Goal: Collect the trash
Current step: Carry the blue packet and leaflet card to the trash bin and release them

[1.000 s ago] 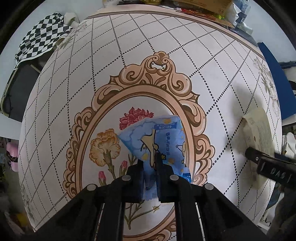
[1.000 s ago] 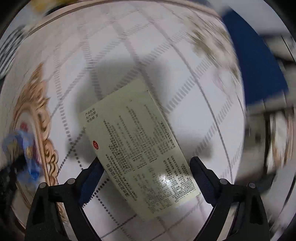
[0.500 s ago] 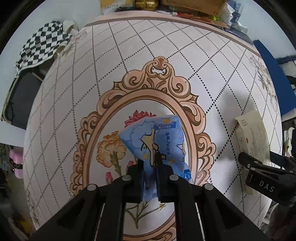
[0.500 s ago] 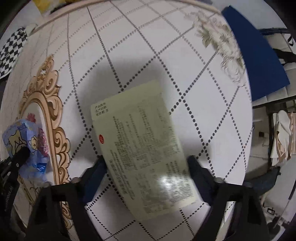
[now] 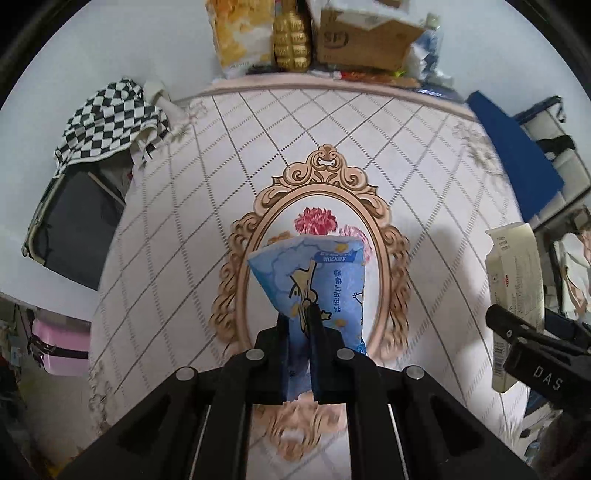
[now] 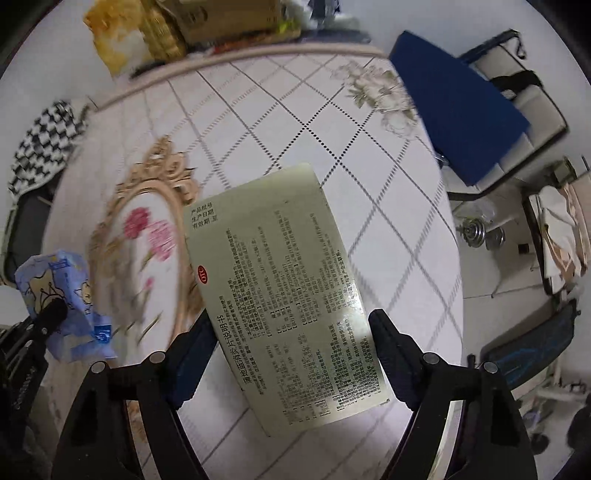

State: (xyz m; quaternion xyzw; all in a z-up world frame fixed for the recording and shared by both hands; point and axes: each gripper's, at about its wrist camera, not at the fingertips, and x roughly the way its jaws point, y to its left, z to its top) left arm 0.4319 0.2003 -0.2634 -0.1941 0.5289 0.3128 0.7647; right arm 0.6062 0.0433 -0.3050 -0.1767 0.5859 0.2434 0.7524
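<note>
The left gripper (image 5: 298, 325) is clenched on a crinkly blue cartoon-printed plastic wrapper (image 5: 321, 280), light and limp, pinched at its near end. The right gripper (image 6: 291, 343) clasps a stiff, pale-green printed medicine box (image 6: 280, 291) across its width, light but glossy, perhaps slippery.

The counter (image 5: 192, 236) wore a pale cloth crossed by dotted diagonal lines forming diamonds; at its middle sat an oval gold scrollwork frame (image 5: 325, 173) printed into the cloth, with pink flowers (image 5: 316, 220) inside it; faint grey floral prints (image 6: 373, 86) lay toward the far right corner from the frame. Along the far edge, beyond the frame, stood a row of goods: a yellow-and-white bag (image 5: 242, 33), a gold ridged bottle (image 5: 290, 40) just right of it, then a cardboard box (image 5: 364, 38); smaller items behind and right of the box were too blurred to tell. A flat dark blue thing (image 5: 513, 147) showed at the counter's right edge; whether it rested on the cloth could not be told.
</note>
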